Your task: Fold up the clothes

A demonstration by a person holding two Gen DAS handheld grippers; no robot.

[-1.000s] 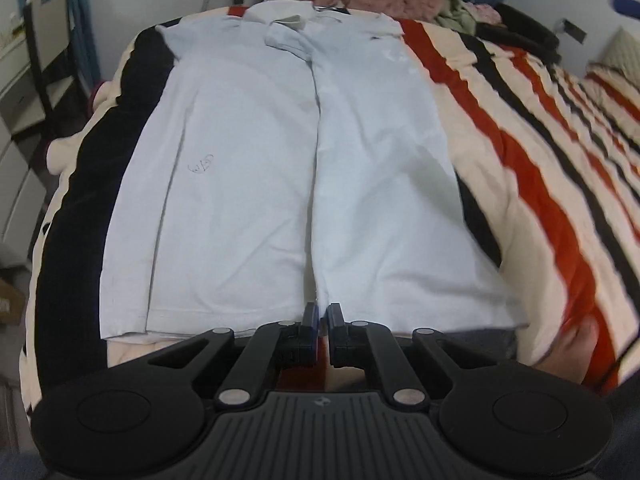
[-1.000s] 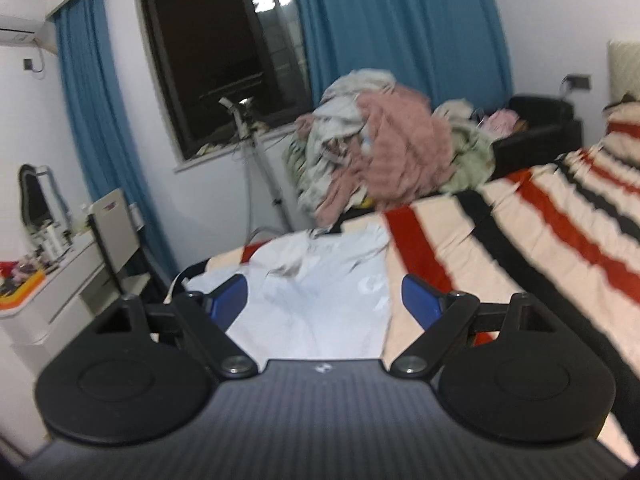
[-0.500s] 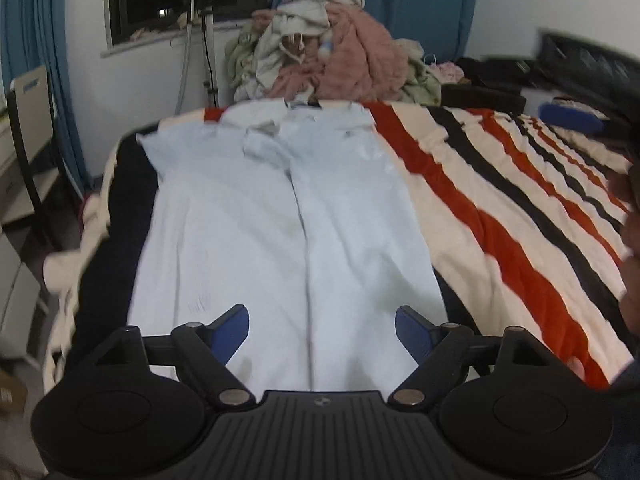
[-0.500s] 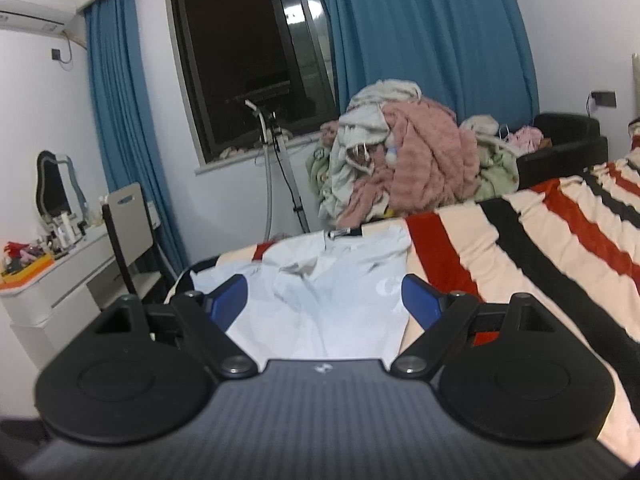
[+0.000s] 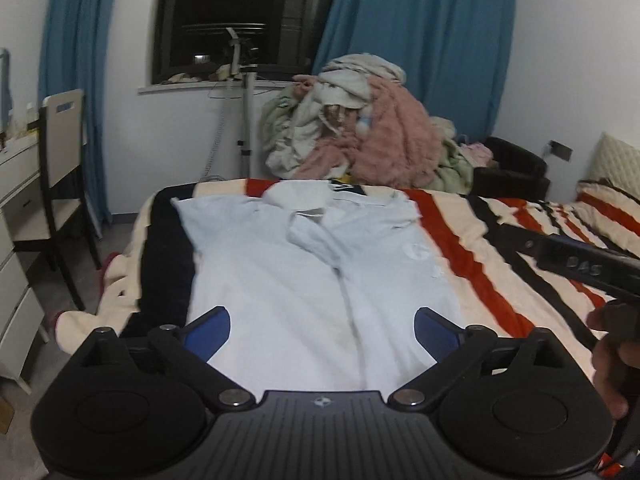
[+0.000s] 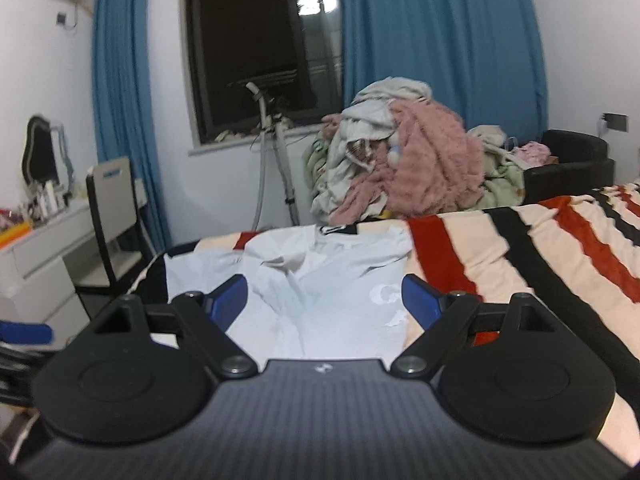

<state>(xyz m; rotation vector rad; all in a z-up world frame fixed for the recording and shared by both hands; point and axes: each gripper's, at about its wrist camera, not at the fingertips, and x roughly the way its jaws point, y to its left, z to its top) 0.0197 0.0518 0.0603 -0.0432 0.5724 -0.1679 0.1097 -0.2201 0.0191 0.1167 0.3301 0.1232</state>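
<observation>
A pale blue polo shirt lies flat on the striped bed, its sides folded in to meet along a centre seam, collar at the far end. My left gripper hovers above the shirt's near end, its jaws opening wide with nothing between them. In the right wrist view the same shirt lies ahead and below my right gripper, which stands open and empty. The right gripper's body and a hand show at the right edge of the left wrist view.
A striped red, black and cream blanket covers the bed. A heap of clothes is piled beyond the far end. A chair and white dresser stand left. A black armchair sits at the back right.
The left gripper let go of the shirt's near hem, opened wide and rose, tilting up toward the room. The right gripper sank a little and stayed open.
</observation>
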